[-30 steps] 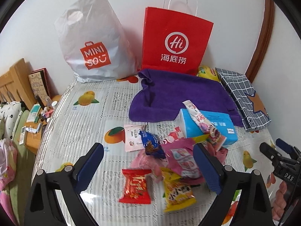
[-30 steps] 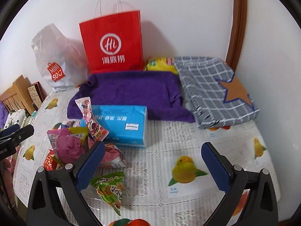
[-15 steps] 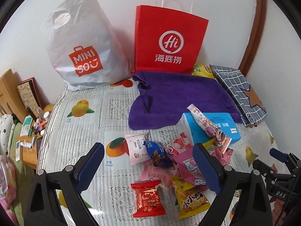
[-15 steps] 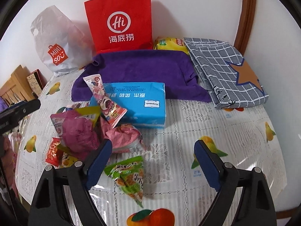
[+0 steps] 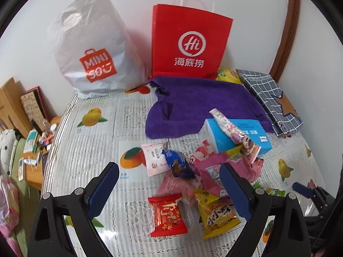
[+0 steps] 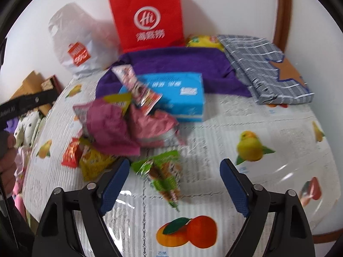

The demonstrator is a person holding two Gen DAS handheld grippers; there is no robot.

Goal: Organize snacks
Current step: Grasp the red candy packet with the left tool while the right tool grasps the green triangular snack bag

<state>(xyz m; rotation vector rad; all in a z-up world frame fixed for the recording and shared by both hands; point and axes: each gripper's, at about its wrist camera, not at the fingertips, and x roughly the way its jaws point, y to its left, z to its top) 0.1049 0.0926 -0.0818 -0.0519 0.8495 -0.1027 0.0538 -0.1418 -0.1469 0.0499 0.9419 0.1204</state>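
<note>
On the fruit-print table (image 6: 268,115), the right gripper (image 6: 174,184) hovers over a green packet (image 6: 163,175), its jaws just narrowing but not yet touching it. The left gripper (image 5: 169,186) waits wide open and empty above a red packet (image 5: 167,216). The other snacks (image 6: 120,126) lie heaped beside a blue box (image 6: 182,98). This looks like the first pick: next, lower and close on the green packet.

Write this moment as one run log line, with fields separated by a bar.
left gripper: open, empty | right gripper: jaws closing, not gripping, green snack packet between | snacks: loose on table
</note>
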